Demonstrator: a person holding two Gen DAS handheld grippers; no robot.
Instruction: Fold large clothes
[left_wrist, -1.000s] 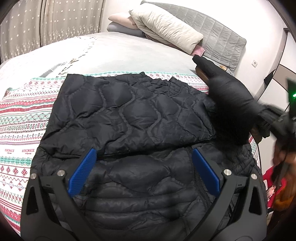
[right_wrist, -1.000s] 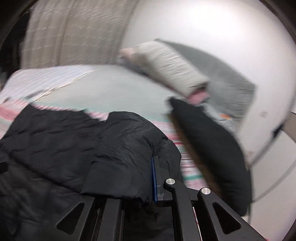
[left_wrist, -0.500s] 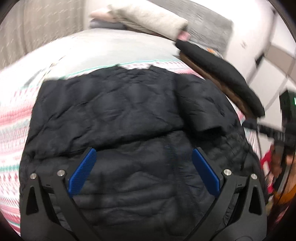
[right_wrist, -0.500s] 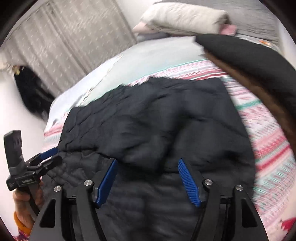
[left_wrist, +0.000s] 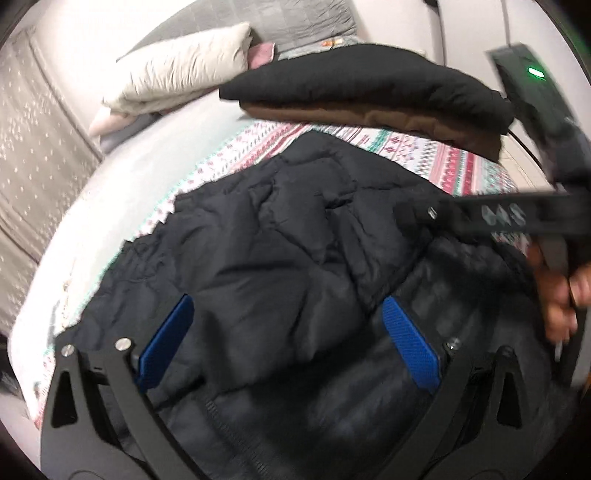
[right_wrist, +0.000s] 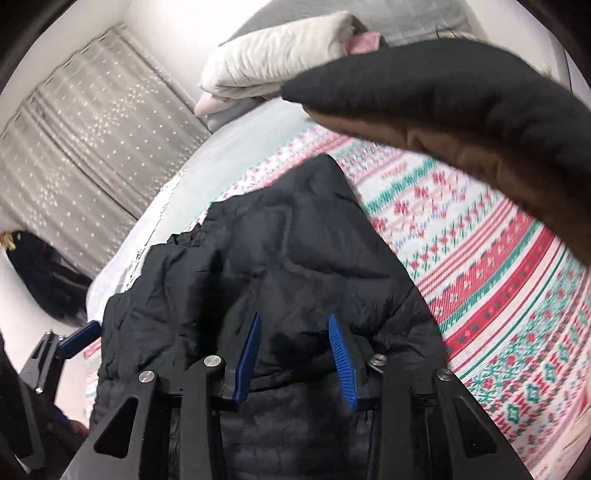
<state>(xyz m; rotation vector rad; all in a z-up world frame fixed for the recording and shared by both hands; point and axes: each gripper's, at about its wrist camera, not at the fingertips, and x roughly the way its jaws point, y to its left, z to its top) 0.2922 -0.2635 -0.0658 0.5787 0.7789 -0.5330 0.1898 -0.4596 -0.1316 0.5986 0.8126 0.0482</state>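
- The black puffer jacket fills the centre and lower part of both wrist views. It lies on the patterned blanket with one panel already folded over the body.
- My left gripper hovers over the jacket with its blue pads spread wide, and nothing is between them.
- My right gripper is partly open. Its pads stand over the folded panel's near edge, and they hold no cloth as far as I can see.
- In the left view the right gripper shows at the right edge, reaching over the jacket's right side; blur hides whether it touches the cloth.
- For the next fold I would take hold at a seam or thick edge, not at the slick puffed middle, which I judge would slip out.
- I would take both layers together, lift low and lay the fold down slowly, so that trapped air does not spring it back open.
- Each hand should grip an outer corner to keep the edge straight.
- The blanket has red, green and white bands and covers the near part of a grey bed.
- A pile of black and brown clothes lies at the upper right of both frames, apart from the jacket.
- Pale pillows sit at the top centre.
- A grey dotted curtain hangs at the upper left.
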